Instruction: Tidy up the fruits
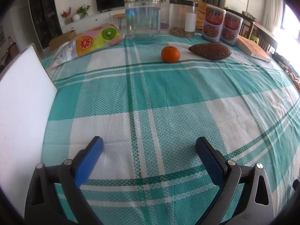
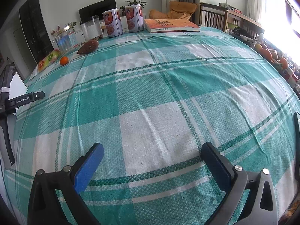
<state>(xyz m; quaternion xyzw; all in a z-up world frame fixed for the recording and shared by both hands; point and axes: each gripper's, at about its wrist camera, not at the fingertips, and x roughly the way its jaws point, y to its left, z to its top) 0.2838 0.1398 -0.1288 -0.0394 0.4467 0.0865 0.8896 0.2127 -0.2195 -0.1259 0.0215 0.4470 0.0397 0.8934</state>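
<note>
An orange mandarin lies on the green-and-white checked tablecloth, far ahead of my left gripper, which is open and empty. A brown sweet potato lies just right of the mandarin. In the right wrist view the mandarin and sweet potato are far off at the upper left. My right gripper is open and empty over the cloth. The left gripper's body shows at the left edge.
A white board stands at the left. At the back stand a fruit-print bag, a clear empty jar, a jar with some contents, two cans and an orange book. More fruit lies beyond the table's right edge.
</note>
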